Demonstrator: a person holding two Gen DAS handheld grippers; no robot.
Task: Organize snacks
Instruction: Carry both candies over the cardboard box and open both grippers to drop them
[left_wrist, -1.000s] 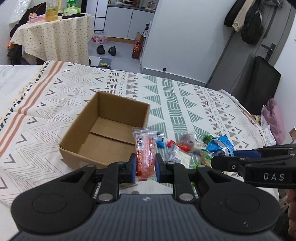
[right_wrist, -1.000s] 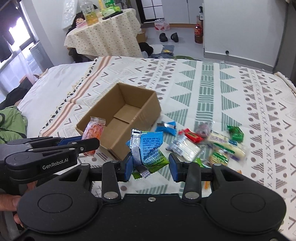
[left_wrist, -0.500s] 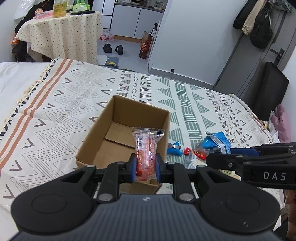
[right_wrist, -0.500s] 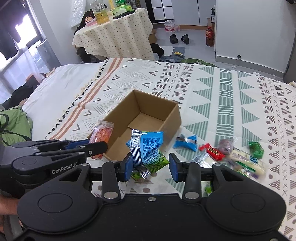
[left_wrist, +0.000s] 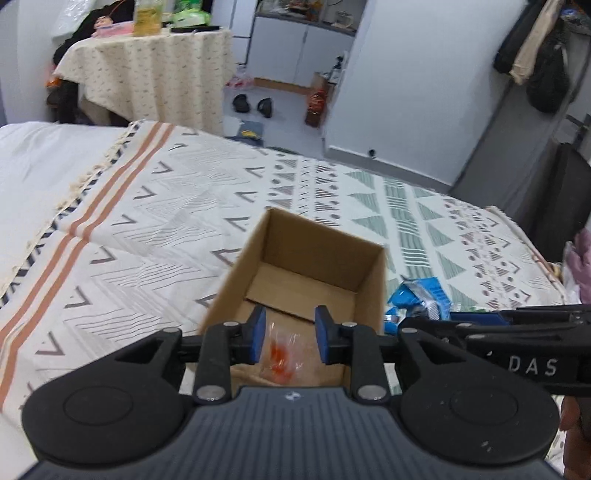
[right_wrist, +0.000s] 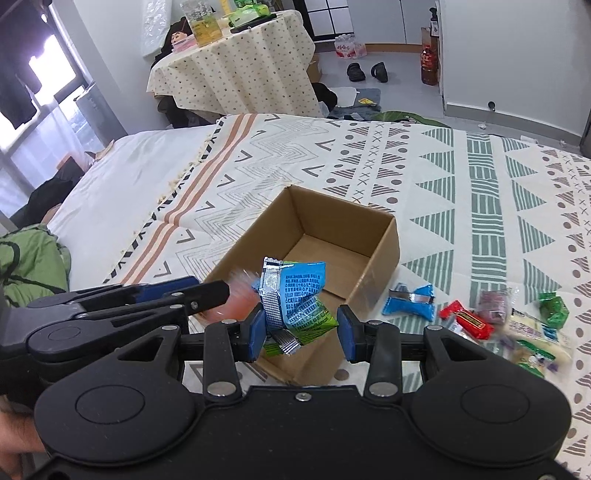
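An open cardboard box (left_wrist: 314, 254) (right_wrist: 332, 221) sits on the patterned blanket. My left gripper (left_wrist: 290, 334) hovers over the box's near end, open. A clear packet of orange snacks (left_wrist: 282, 354) shows blurred just below its pads, inside the box, with nothing gripping it. From the right wrist view the left gripper (right_wrist: 207, 291) pokes in from the left, with an orange blur at its tip. My right gripper (right_wrist: 302, 334) is shut on a blue-green packet (right_wrist: 299, 295) above the box's near right corner.
Several loose snacks lie on the blanket right of the box: a blue packet (right_wrist: 408, 301), a red one (right_wrist: 467, 319), a green one (right_wrist: 554, 308), a white one (right_wrist: 535, 339). A green cloth (right_wrist: 29, 258) lies at far left. A cloth-covered table (right_wrist: 240, 66) stands beyond the bed.
Both grippers have moved left over the box. The left gripper has opened and let go of the orange packet, which has dropped into the box. The right still grips its packet.
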